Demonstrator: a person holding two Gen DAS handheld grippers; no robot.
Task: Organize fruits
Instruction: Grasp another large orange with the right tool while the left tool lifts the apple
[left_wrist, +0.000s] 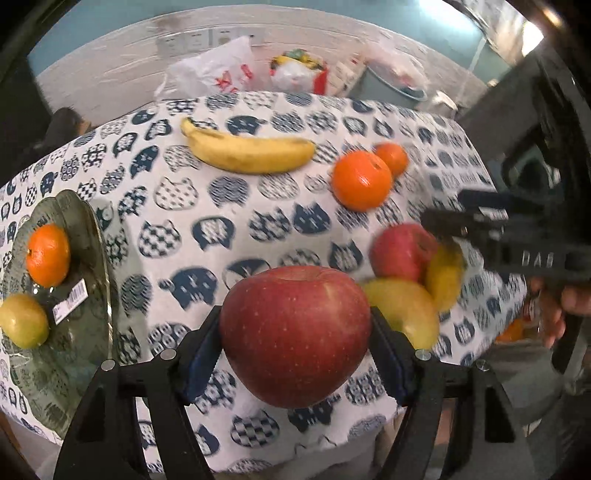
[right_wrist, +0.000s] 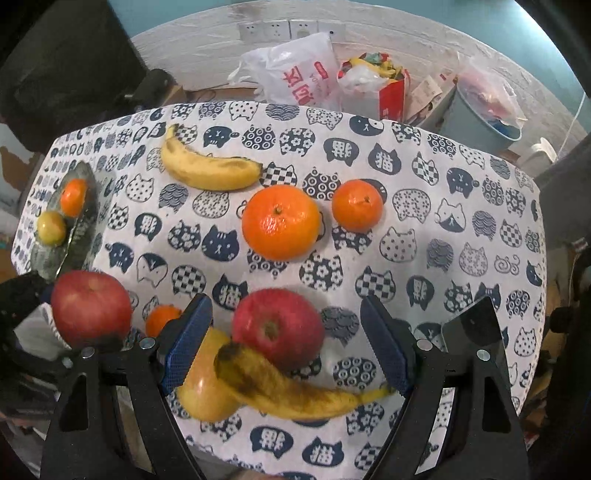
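Observation:
My left gripper (left_wrist: 295, 332) is shut on a big red apple (left_wrist: 295, 332) and holds it above the table; the same apple shows at the left of the right wrist view (right_wrist: 90, 306). A glass plate (left_wrist: 92, 236) at the left holds a mandarin (left_wrist: 48, 254) and a small yellow-green fruit (left_wrist: 22, 319). My right gripper (right_wrist: 286, 343) is open over a second red apple (right_wrist: 277, 328), a spotted banana (right_wrist: 288, 387) and a yellow apple (right_wrist: 201, 391). A clean banana (right_wrist: 210, 166), a large orange (right_wrist: 280, 221) and a mandarin (right_wrist: 356, 205) lie farther back.
The table (right_wrist: 461, 221) has a cat-print cloth. A small mandarin (right_wrist: 162, 319) lies near my left finger (right_wrist: 184, 350). Plastic bags (right_wrist: 295, 70), a red box (right_wrist: 376, 85) and a grey bin (right_wrist: 480, 118) stand behind the table by the wall.

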